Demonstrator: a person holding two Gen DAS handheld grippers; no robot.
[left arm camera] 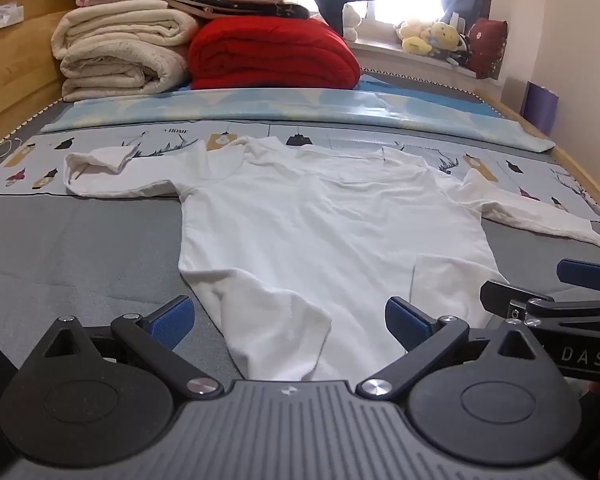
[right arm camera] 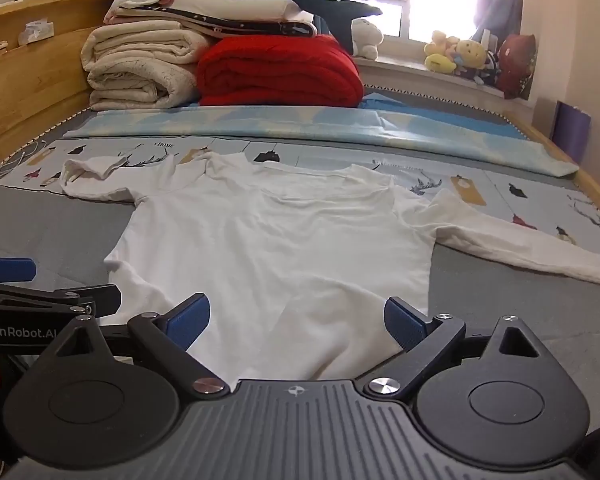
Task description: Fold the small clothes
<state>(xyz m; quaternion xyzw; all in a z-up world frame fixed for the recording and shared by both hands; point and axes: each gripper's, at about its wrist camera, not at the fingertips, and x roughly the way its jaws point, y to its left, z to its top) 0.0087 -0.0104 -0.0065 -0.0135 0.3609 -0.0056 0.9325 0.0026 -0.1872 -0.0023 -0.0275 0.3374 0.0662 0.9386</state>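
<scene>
Shirt (left arm camera: pixel 332 232) flat on bed (left arm camera: pixel 80 248) | left tongs (left arm camera: pixel 290 322) agape, empty | right tongs (right arm camera: pixel 298 320) agape, empty

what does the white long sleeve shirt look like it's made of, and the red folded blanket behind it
White long-sleeved shirt: looks like soft, matte cotton knit; it lies limp with gentle creases and no sheen. Red folded blanket: probably thick fleece or quilted fabric; its folds are bulky and rounded, its surface matte.

Readable text: "DAS" in pale letters on the black body of the right gripper (left arm camera: pixel 588 280), seen at the right edge of the left wrist view. "GenRobot.AI" in white on the black body of the left gripper (right arm camera: pixel 48 280), at the left edge of the right wrist view. "HOME" printed on the patterned sheet (left arm camera: pixel 172 131), far left of the white shirt (left arm camera: pixel 320 232).
</scene>
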